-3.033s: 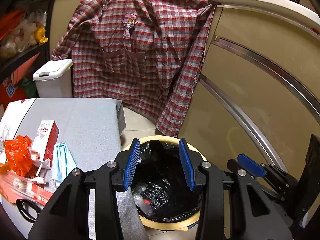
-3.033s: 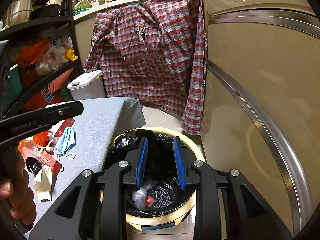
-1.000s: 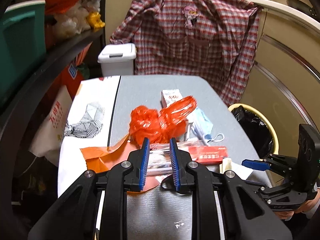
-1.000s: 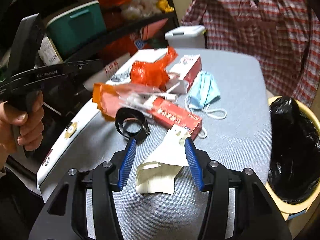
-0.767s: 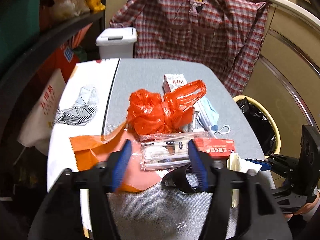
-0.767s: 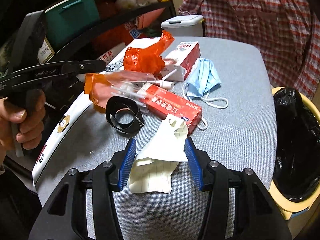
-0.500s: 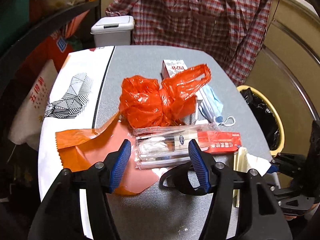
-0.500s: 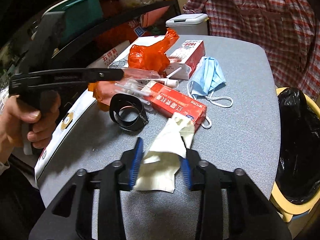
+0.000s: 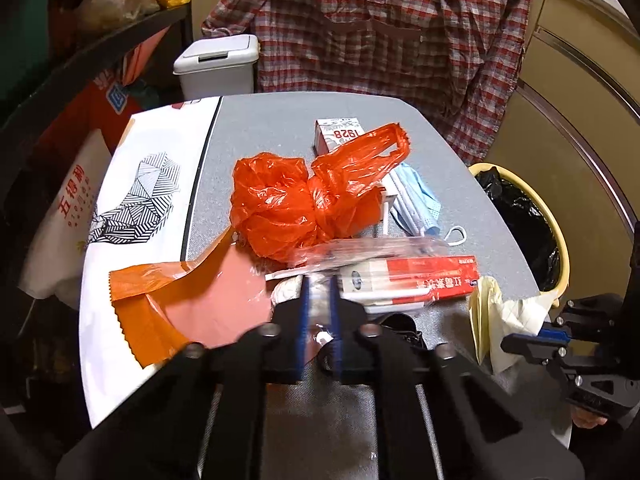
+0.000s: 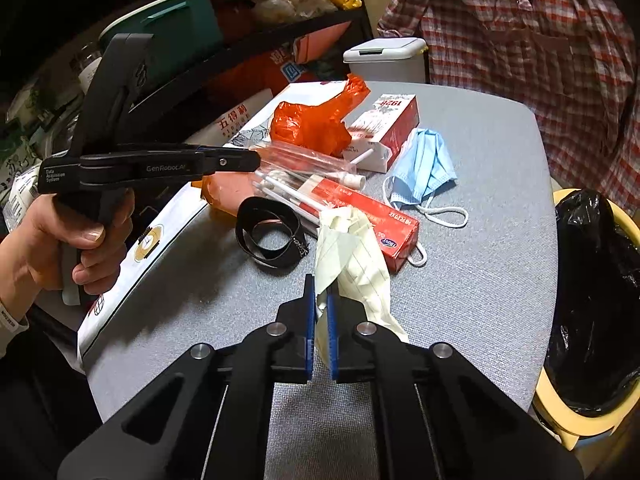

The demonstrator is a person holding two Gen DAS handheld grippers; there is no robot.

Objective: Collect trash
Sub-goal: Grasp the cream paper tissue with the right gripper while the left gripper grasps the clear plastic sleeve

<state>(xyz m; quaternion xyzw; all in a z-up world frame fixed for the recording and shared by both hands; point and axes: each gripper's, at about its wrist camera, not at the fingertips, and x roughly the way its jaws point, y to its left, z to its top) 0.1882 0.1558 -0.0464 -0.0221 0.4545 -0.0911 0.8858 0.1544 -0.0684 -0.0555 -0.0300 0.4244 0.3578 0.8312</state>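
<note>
My left gripper (image 9: 319, 292) is shut on a clear plastic packet of cotton swabs (image 9: 360, 250) and holds it above the grey table (image 9: 272, 120); the packet also shows in the right wrist view (image 10: 304, 164). My right gripper (image 10: 320, 300) is shut on a crumpled pale lined paper (image 10: 352, 252), which also shows in the left wrist view (image 9: 492, 312). The yellow bin with a black bag (image 10: 592, 280) stands at the table's right side; it also shows in the left wrist view (image 9: 524, 220).
On the table lie an orange plastic bag (image 9: 304, 200), a red box (image 10: 368, 216), a white and red carton (image 10: 388, 124), a blue face mask (image 10: 424, 164), a black strap (image 10: 272, 232) and an orange sheet (image 9: 180, 296). A plaid shirt (image 9: 380, 32) hangs behind.
Both grippers moved from the bin to the table. The left one opened, then shut on the swab packet and lifted it. The right one shut on the lined paper.
</note>
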